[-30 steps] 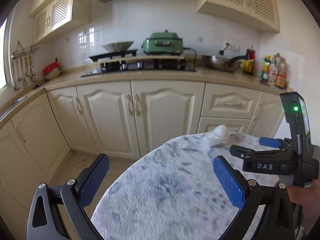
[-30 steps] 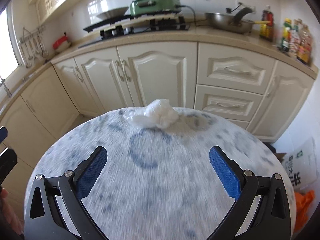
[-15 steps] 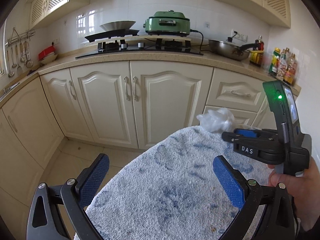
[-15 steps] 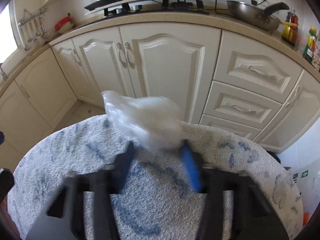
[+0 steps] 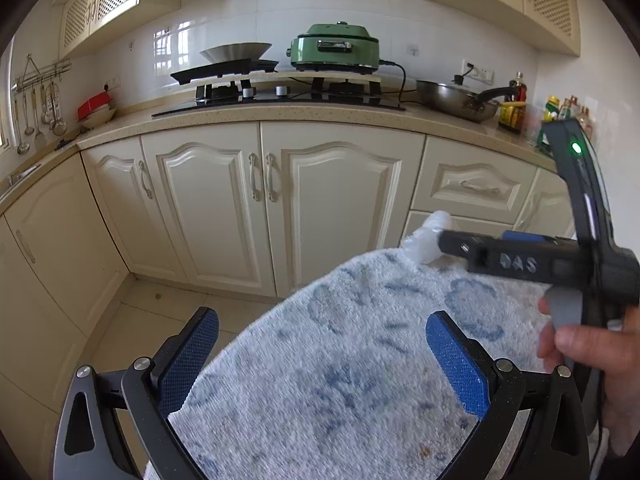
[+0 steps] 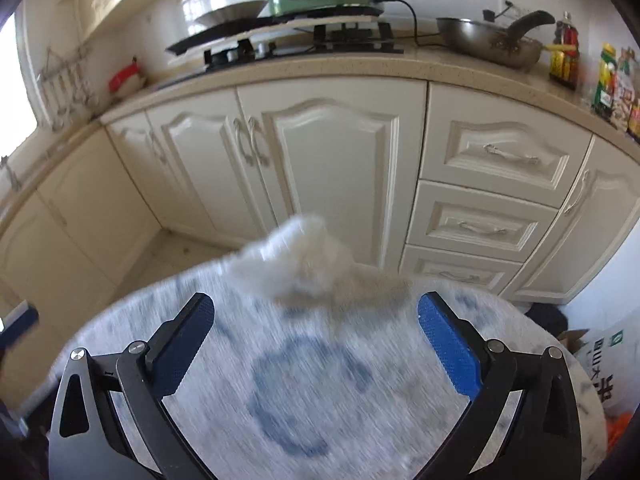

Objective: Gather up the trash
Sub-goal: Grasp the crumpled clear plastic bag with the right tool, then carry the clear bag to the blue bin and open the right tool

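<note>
Between your right gripper (image 6: 314, 328) jaws nothing is held: they have just been opening and now stand wide apart, blue pads (image 6: 448, 350) clear on both sides. Just ahead of them the crumpled white wad of trash (image 6: 298, 266) lies loose on the round table (image 6: 312, 392), near its far edge, on the blue-and-white fleecy cover. Half a second earlier those jaws were nearly shut around the wad; now it sits free beyond the fingertips. From your left wrist view, the right gripper's tips are just beside the wad (image 5: 426, 240), your hand (image 5: 580, 364) on the handle. Your left gripper (image 5: 320, 356) also stands wide open over the near part of the table with nothing between its pads, and it has come lower and closer to the table than a second ago. Farther out on the counter (image 6: 360, 66), a steel wok (image 6: 490, 42) holds something dark that I cannot make out.
</note>
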### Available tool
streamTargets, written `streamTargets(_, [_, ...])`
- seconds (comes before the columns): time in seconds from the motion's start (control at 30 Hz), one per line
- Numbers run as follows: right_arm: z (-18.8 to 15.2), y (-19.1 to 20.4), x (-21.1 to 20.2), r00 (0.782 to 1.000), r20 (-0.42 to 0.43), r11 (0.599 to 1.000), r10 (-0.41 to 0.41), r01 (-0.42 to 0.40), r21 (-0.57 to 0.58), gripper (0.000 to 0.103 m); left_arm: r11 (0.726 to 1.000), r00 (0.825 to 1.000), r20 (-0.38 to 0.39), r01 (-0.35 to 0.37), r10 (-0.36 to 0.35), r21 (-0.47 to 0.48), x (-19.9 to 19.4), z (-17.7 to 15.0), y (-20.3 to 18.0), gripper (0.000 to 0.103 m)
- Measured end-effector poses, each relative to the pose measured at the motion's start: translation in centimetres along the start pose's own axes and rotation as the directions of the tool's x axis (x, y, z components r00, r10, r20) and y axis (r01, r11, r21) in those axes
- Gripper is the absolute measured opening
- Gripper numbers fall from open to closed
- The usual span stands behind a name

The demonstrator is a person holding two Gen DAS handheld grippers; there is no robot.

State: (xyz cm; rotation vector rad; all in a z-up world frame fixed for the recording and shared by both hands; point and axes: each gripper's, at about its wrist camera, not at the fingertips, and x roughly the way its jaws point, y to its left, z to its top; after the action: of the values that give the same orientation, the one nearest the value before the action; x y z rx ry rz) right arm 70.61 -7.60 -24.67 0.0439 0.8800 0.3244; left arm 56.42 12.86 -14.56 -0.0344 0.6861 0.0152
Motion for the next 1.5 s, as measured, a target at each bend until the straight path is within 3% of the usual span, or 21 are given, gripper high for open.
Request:
streamTargets(0.2, [2.1, 1.8, 3.1, 0.999, -0.02, 0.998, -0.047, 0.048, 0.046, 0.095, 0.999, 0.999, 0.008, -0.047, 0.047, -0.017, 1.5, 1.2, 1.0, 0.102])
streamTargets(0.27, [2.5, 1.7, 4.5, 0.996, -0.057, 0.996, -0.068, 0.072, 0.057, 0.084, 0.998, 0.999, -0.005, -0.052, 0.051, -0.029, 2.4, 1.8, 1.5, 0.102])
streamTargets(0.33, [2.2, 1.4, 5.5, 0.991, -0.104, 0.995, -0.082, 0.088, 0.053, 0.056, 0.998, 0.999, -0.01, -0.052, 0.051, -0.034, 3.2, 2.3, 1.9, 0.102])
streamTargets(0.37, [1.9, 1.3, 5.9, 0.989, -0.12, 0.994, -0.091, 0.097, 0.046, 0.053, 0.998, 0.999, -0.011, -0.049, 0.048, -0.036, 3.4, 2.5, 2.1, 0.102])
streamTargets(0.7, [-1.6, 0.3, 2.3, 0.994, -0.098, 0.999, -0.043, 0.045, 0.027, 0.046, 0.999, 0.999, -0.035, -0.011, 0.01, -0.038, 3.3, 1.9, 1.3, 0.102])
streamTargets(0.9, [-7.1, -1.7, -6.1, 0.996, -0.071, 0.996, -0.051, 0.056, 0.069, 0.046, 0.997, 0.996, -0.045, 0.08, -0.079, 0.01, -0.6, -0.2, -2.3, 0.102])
streamTargets(1.07, [-13.4, -5.6, -17.0, 0.993, 0.002, 0.977, -0.116, 0.113, 0.182, 0.046, 0.977, 0.979, -0.029, 0.202, -0.201, 0.062, -6.5, -3.3, -7.2, 0.102])
streamTargets(1.37, [-27.7, -15.1, -35.4, 0.953, 0.062, 0.888, -0.297, 0.252, 0.385, 0.046, 0.885, 0.901, -0.02, 0.431, -0.434, 0.176, -20.4, -11.9, -20.9, 0.102])
streamTargets(1.4, [-29.2, -16.1, -36.7, 0.949, 0.064, 0.878, -0.309, 0.259, 0.403, 0.046, 0.865, 0.884, -0.027, 0.462, -0.466, 0.196, -22.0, -13.3, -23.1, 0.102])
streamTargets(1.5, [-33.9, -20.0, -40.3, 0.935, 0.048, 0.838, -0.351, 0.291, 0.462, 0.046, 0.82, 0.857, -0.063, 0.509, -0.512, 0.262, -24.9, -16.7, -28.6, 0.102])
